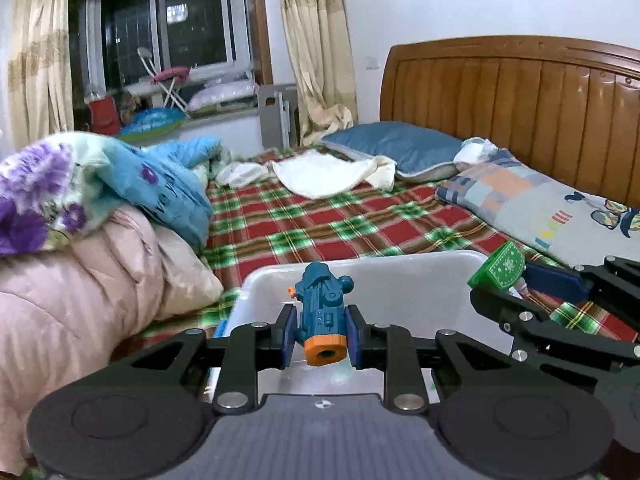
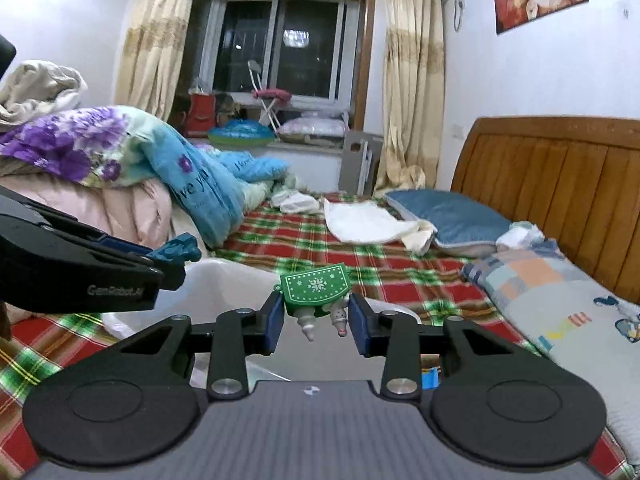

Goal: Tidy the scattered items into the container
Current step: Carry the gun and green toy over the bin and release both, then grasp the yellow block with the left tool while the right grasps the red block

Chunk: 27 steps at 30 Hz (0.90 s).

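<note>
A teal toy blaster [image 1: 322, 312] with an orange muzzle is pinched between the blue pads of my left gripper [image 1: 321, 334], held above the white plastic bin [image 1: 400, 276] on the plaid bed. My right gripper [image 2: 316, 318] is shut on a green snowflake-patterned toy [image 2: 316, 290] with small white figures hanging beneath it, over the bin's rim [image 2: 224, 276]. In the left wrist view the right gripper [image 1: 516, 280] enters from the right with the green toy [image 1: 498, 270]. The right wrist view has the left gripper [image 2: 172, 258] at the left with the blaster's tip [image 2: 178, 248] showing.
The bed's red-green plaid sheet [image 1: 320, 216] stretches ahead. Piled quilts [image 1: 80, 216] rise at the left; a blue pillow [image 1: 396, 146], a patchwork pillow [image 1: 532, 200] and a white cloth [image 1: 320, 172] lie near the wooden headboard [image 1: 520, 100]. A window [image 2: 280, 48] lies beyond.
</note>
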Each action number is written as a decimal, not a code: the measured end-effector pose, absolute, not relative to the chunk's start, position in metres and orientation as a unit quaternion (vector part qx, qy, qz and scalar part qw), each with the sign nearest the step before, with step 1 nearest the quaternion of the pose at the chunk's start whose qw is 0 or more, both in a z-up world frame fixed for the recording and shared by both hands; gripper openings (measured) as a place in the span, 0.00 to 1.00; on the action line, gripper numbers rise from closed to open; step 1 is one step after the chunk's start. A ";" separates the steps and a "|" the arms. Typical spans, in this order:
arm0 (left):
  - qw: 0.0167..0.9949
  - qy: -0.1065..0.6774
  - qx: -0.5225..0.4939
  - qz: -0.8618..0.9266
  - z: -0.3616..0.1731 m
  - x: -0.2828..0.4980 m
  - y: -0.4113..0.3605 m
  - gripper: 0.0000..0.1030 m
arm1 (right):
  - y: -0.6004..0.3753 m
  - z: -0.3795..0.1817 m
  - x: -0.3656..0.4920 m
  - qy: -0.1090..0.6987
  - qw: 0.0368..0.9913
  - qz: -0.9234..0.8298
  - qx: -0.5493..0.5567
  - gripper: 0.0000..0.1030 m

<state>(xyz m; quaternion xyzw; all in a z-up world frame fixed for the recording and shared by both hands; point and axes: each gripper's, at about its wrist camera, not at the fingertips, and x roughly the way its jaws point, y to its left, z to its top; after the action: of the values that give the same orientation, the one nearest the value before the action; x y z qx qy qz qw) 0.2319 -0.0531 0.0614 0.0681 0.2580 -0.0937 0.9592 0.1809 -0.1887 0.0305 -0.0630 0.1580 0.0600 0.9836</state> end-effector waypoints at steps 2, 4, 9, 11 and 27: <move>0.958 0.263 0.072 -0.092 0.055 0.243 -0.058 0.28 | -0.191 0.027 0.187 0.169 0.982 0.059 -0.062 0.38; 0.957 0.267 0.075 -0.087 0.050 0.251 -0.061 0.28 | -0.194 0.022 0.194 0.182 0.980 0.061 -0.059 0.38; 0.954 0.282 0.064 -0.083 0.038 0.263 -0.061 0.29 | -0.199 0.013 0.207 0.221 0.972 0.063 -0.048 0.47; 0.952 0.288 0.061 -0.083 0.037 0.265 -0.059 0.38 | -0.202 0.012 0.208 0.227 0.971 0.065 -0.040 0.56; 0.961 0.261 0.029 -0.082 0.039 0.178 -0.009 0.58 | -0.189 0.034 0.136 0.145 0.984 0.087 -0.061 0.58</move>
<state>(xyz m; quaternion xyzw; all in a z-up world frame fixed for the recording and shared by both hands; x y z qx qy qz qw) 0.1783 -0.0094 0.0390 0.0295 0.2611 -0.0824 0.9613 0.1357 -0.1886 0.0345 -0.0613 0.1455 0.0872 0.9836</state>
